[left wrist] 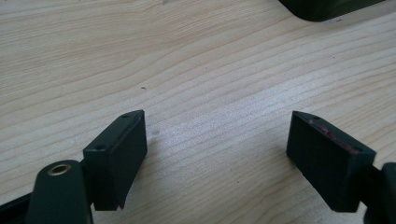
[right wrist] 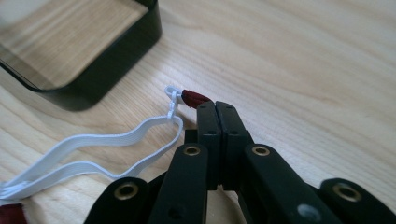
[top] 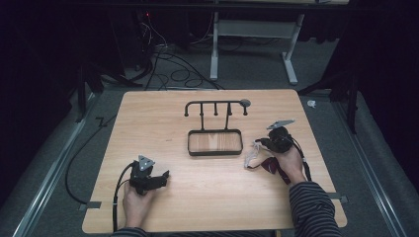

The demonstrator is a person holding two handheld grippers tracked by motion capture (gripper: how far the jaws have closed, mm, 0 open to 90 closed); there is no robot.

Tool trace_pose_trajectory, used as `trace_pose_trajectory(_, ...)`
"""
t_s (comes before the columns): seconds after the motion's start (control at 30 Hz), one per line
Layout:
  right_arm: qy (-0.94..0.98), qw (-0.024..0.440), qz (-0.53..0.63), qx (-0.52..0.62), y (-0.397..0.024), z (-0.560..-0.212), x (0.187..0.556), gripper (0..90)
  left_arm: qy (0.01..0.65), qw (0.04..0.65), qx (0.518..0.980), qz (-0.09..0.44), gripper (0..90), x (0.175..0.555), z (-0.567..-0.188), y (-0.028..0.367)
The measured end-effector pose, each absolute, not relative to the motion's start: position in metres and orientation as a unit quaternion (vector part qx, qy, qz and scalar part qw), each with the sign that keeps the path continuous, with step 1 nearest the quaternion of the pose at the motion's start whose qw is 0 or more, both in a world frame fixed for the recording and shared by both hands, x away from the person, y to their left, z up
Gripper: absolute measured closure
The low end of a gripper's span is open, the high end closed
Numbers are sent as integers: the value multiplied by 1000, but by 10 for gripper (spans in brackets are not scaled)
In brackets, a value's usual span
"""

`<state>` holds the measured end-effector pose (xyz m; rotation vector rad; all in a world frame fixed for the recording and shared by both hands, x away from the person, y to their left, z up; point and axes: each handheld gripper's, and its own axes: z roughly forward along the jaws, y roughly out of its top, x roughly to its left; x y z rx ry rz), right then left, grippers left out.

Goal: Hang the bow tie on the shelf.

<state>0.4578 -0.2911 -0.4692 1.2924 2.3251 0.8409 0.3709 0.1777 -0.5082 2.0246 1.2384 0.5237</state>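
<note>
A dark red cloth piece (top: 270, 165) with a white elastic strap (top: 251, 157) lies on the wooden table, right of a black stand. My right gripper (top: 262, 143) rests over it. In the right gripper view its jaws (right wrist: 215, 105) are pressed together, and the red cloth's tip (right wrist: 194, 99) pokes out at their left edge beside a small white clip. The white strap (right wrist: 116, 140) loops away to the left. My left gripper (top: 159, 177) sits near the table's front left. Its jaws (left wrist: 217, 135) stand wide apart over bare wood.
The black stand has a hook bar (top: 215, 103) on top and a shallow tray base (top: 215, 153). That tray's wall (right wrist: 107, 70) lies just ahead of the right jaws. A dark corner (left wrist: 327, 8) shows in the left gripper view. Cables trail off the table's left edge.
</note>
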Motion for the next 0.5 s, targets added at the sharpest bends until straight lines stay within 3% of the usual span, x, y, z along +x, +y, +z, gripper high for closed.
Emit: trace_pose_trajectory(0.5, 790, 214, 350, 456, -302, -421, 427, 900, 478, 348, 781, 201, 208, 371, -508, 178)
